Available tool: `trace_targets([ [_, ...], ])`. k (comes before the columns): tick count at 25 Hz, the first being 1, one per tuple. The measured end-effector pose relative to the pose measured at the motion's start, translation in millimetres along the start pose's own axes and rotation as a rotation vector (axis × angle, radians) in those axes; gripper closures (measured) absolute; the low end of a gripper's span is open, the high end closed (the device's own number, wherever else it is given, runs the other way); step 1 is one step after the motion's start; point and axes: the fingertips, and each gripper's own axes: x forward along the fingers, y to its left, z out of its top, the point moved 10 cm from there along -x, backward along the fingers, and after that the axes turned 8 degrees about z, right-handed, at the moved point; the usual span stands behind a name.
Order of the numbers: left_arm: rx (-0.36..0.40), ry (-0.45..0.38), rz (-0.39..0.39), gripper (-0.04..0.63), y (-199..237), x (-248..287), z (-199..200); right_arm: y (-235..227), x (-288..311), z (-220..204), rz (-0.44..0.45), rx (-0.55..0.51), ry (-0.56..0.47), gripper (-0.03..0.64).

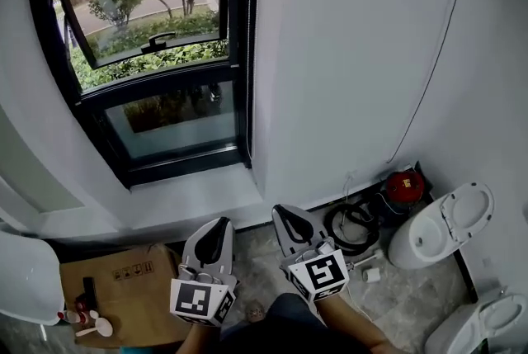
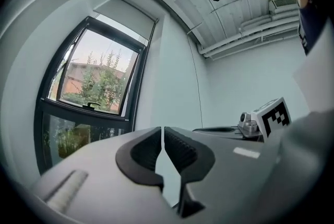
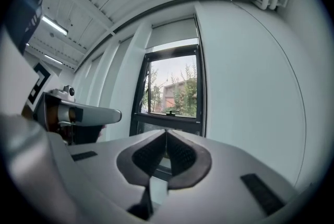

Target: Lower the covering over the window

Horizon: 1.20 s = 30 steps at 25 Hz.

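- Head view: white wall [image 1: 355, 55] fills the right half of the frame; a thin dark cord hangs down it.
- Window [image 1: 148, 39], black-framed, sits left of that wall. Glass is uncovered, with trees and hedge visible outside.
- Covering [image 2: 125, 15]: pale roller blind, seen in the left gripper view drawn up at the top of the window frame. Only a short band hangs below the ceiling line. The right gripper view shows the same band above the glass.
- Toilet [image 1: 437, 233], white with lid up, stands on the floor at lower right.
- Cardboard box [image 1: 132, 295] lies flat on the floor at lower left, small items on it.
- Black hose [image 1: 353, 224] lies coiled at the foot of the wall, just beside the toilet.
- Left tool [image 1: 213, 241]: pointing toward the window, well apart from it. Jaws are together, only a sliver of gap, nothing between them.
- Right tool [image 1: 290, 224]: just beside the left one and pointing the same way. Jaws meet at the tips, nothing held.
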Motion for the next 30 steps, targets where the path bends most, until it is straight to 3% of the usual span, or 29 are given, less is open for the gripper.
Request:
trace_targets([
  [5,-0.028,0.044,-0.044,0.592,16,29,-13,-17,27,-8,-0.009,0.008,0.032,0.604],
  [10,-0.025,0.043,-0.029,0.592,38,53,-17,-31,62,-9,-0.003,0.036,0.064,0.604],
  [18,-0.029,0.016,0.006,0.592,85,123,-11,-73,152,-10,0.061,0.001,-0.047,0.604],
  [26,-0.016,-0.051,-0.033,0.592,116,222,8,-143,238,2,0.066,-0.005,-0.09,0.604],
  [30,-0.013,-0.029,-0.04,0.592,129,265,8,-166,276,0,0.088,0.005,-0.095,0.604],
])
